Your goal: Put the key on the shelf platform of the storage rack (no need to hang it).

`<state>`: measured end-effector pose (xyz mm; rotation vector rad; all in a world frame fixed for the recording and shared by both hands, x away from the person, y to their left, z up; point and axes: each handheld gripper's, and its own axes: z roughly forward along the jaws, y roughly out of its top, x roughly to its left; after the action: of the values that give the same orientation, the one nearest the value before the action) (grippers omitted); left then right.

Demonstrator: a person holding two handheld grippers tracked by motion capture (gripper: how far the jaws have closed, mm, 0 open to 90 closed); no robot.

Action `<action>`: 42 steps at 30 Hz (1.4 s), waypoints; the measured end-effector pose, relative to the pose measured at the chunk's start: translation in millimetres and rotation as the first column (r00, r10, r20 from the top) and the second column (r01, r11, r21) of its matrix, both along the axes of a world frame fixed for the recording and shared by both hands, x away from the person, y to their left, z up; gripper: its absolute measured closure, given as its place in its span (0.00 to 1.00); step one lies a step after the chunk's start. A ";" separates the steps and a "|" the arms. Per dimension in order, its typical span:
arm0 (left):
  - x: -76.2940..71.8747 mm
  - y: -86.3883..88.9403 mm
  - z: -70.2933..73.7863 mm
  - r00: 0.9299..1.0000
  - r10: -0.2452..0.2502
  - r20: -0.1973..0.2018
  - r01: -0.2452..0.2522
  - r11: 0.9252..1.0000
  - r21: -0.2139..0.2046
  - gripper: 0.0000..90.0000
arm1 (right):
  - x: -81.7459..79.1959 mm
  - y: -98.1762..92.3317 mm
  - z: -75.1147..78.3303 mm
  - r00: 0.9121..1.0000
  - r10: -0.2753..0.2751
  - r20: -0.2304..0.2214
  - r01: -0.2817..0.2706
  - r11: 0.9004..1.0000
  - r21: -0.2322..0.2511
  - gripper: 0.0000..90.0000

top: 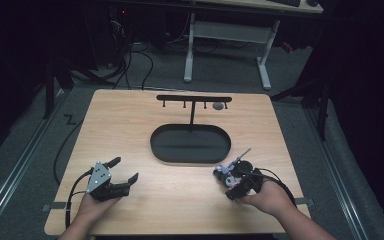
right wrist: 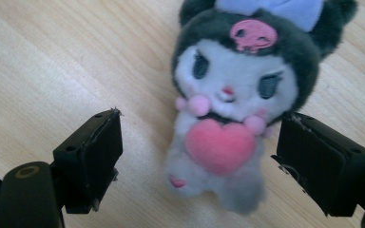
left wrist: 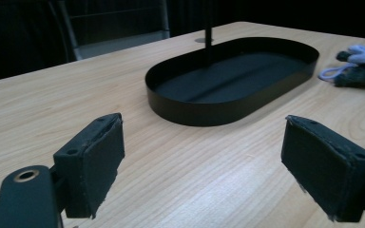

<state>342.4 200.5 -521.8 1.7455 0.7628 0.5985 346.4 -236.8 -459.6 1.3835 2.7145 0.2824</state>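
Note:
A small plush toy (right wrist: 233, 95) with a grey-black hood, a lilac bow and a pink heart lies on the wooden table (top: 180, 200) at the front right. My right gripper (right wrist: 203, 142) is open around it. The right pad (right wrist: 321, 161) stands close by the toy's arm, and the left pad (right wrist: 95, 154) is well apart from it. In the high view the toy (top: 223, 170) lies just ahead of the right gripper (top: 228, 177). At the front left my left gripper (top: 125, 169) is open over bare wood, its jaws (left wrist: 202, 161) wide apart with nothing between them.
A black oval tray (top: 152, 145) sits at the table's middle, with a black T-shaped hook stand (top: 194, 98) rising from its far side. A small grey object (top: 218, 106) lies near the stand's right end. The left gripper view shows the tray wall (left wrist: 209, 111) ahead and the toy (left wrist: 361, 53) at far right.

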 end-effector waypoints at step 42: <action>-0.5 5.0 -1.9 0.999 -0.041 -0.035 0.041 0.999 0.010 0.17 | 9.9 1.5 3.4 0.999 -0.039 -0.010 0.038 0.996 -0.077 0.54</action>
<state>341.9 205.5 -523.7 1.7811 0.7473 0.5470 356.4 -235.3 -456.1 1.4187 2.6739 0.1657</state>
